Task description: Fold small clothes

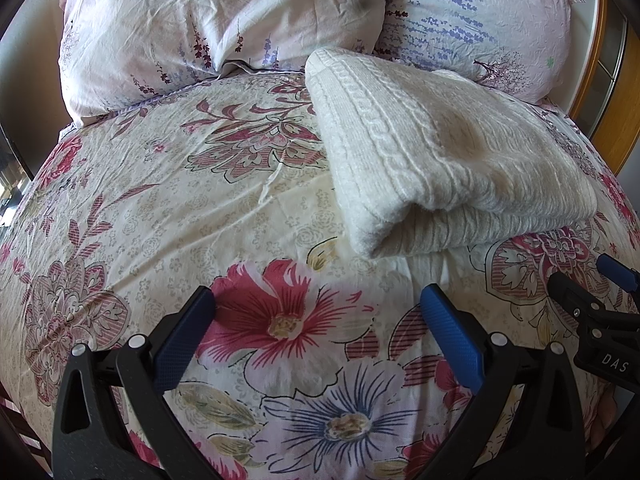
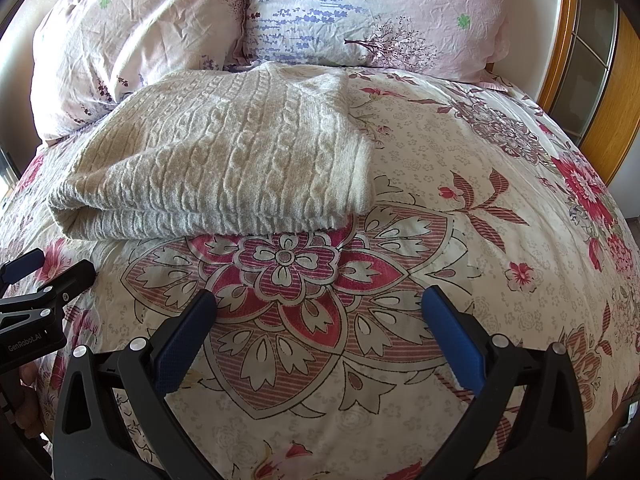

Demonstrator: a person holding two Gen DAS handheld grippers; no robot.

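A cream cable-knit sweater (image 1: 436,152) lies folded in a thick rectangle on the floral bedspread (image 1: 168,216); it also shows in the right wrist view (image 2: 224,164). My left gripper (image 1: 318,300) is open and empty, hovering just in front of the sweater's near left corner. My right gripper (image 2: 320,300) is open and empty, in front of the sweater's near right edge. Each gripper shows at the edge of the other's view: the right one (image 1: 600,312), the left one (image 2: 36,292).
Two pale floral pillows (image 1: 224,20) (image 2: 376,12) lie at the head of the bed behind the sweater. A wooden-framed door or cabinet (image 2: 592,60) stands at the right. The bedspread spreads wide around the sweater.
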